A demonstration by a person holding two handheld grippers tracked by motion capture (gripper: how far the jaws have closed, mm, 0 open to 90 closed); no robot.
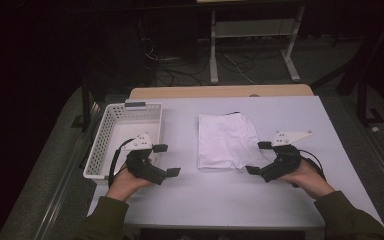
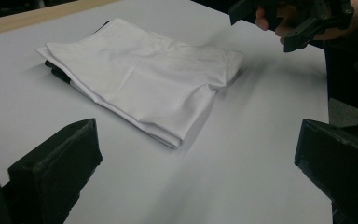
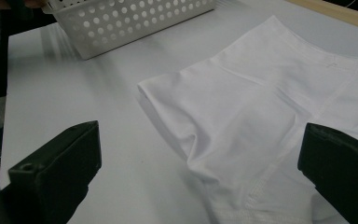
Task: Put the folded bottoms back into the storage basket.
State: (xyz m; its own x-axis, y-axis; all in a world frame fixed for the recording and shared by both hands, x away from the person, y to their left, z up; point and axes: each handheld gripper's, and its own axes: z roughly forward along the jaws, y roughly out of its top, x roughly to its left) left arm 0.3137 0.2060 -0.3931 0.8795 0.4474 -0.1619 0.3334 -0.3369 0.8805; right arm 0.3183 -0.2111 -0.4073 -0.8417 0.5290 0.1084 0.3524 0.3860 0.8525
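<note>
The fingers of both grippers were spread wide apart and held nothing. The left gripper [image 1: 167, 160] hovered low over the table [image 1: 220, 200], just beside the near right corner of a white perforated basket [image 1: 105, 145], its jaws pointing right toward a folded white cloth [image 1: 226, 141]. The right gripper [image 1: 258, 157] sat at the cloth's near right corner, jaws pointing left, with that corner lying between them but not pinched. The cloth lay flat near the middle of the table, well apart from the basket, with a dark edge peeking out beneath its far side. In the left gripper view, the cloth [image 2: 140, 77] lay ahead of the open jaws, the right gripper [image 2: 279, 21] beyond it.
</note>
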